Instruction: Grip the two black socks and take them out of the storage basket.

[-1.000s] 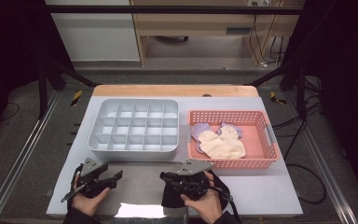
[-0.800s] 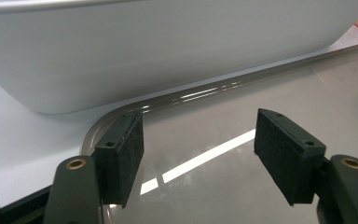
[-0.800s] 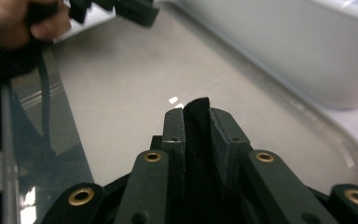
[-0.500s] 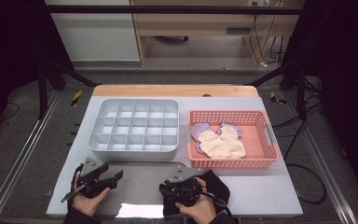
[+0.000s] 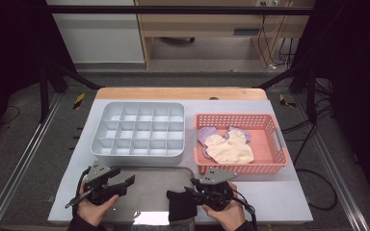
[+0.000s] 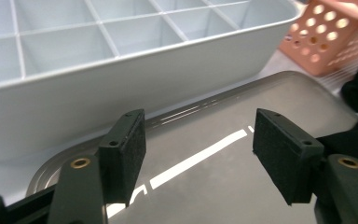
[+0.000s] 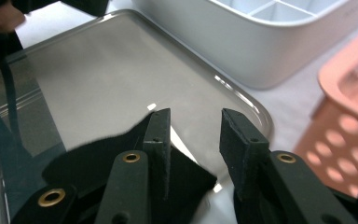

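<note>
White tabletop (image 5: 289,202), wood-edged at far side; dark floor around. Glossy metal tray (image 5: 144,192) at near edge, bearing soft black cloth (image 5: 180,206). Left gripper (image 5: 124,183) jaws apart, empty; right gripper (image 5: 187,191) jaws apart over cloth.

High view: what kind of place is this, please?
Probably a lab or workshop bench set up for recording sorting work. A table stands inside a metal frame, cables hang behind it, and a divided grey box sits beside a pink basket of cloth items.
</note>
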A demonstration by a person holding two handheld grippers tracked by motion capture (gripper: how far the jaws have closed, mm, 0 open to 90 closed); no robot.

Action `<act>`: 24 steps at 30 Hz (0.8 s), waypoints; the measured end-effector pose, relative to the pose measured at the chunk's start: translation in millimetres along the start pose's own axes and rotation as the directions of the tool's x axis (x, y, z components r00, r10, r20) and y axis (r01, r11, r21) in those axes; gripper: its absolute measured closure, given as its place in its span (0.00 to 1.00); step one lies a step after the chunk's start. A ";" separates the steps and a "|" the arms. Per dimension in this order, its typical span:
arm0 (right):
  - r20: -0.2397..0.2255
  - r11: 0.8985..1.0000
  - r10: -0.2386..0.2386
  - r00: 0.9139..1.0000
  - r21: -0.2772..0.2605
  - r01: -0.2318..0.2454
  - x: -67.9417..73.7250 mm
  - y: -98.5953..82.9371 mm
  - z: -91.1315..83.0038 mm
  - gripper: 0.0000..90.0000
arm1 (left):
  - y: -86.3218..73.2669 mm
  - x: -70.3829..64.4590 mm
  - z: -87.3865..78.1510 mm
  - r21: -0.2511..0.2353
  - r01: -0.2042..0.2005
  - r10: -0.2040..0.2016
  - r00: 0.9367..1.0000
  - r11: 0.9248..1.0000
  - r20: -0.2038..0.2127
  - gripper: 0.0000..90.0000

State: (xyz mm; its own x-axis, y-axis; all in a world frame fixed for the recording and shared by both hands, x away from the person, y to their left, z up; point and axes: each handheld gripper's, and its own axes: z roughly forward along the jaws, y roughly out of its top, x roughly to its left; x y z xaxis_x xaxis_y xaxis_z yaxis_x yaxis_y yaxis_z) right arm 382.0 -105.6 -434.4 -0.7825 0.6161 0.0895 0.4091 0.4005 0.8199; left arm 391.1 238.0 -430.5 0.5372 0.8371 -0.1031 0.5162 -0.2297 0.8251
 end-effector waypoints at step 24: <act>-0.065 0.993 0.073 0.995 0.099 -0.066 6.7 -34.7 17.7 0.78 | -17.4 -62.5 51.6 0.143 -0.119 0.103 0.988 0.983 0.113 0.55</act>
State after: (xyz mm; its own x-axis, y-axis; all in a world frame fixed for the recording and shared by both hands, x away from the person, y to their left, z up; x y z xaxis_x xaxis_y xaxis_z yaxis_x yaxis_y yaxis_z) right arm 370.9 -103.4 -472.3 -0.7796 0.5981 0.1856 0.5044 0.4241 0.7522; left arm 383.0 164.0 -467.1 0.6591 0.7478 -0.0794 0.5388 -0.3960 0.7435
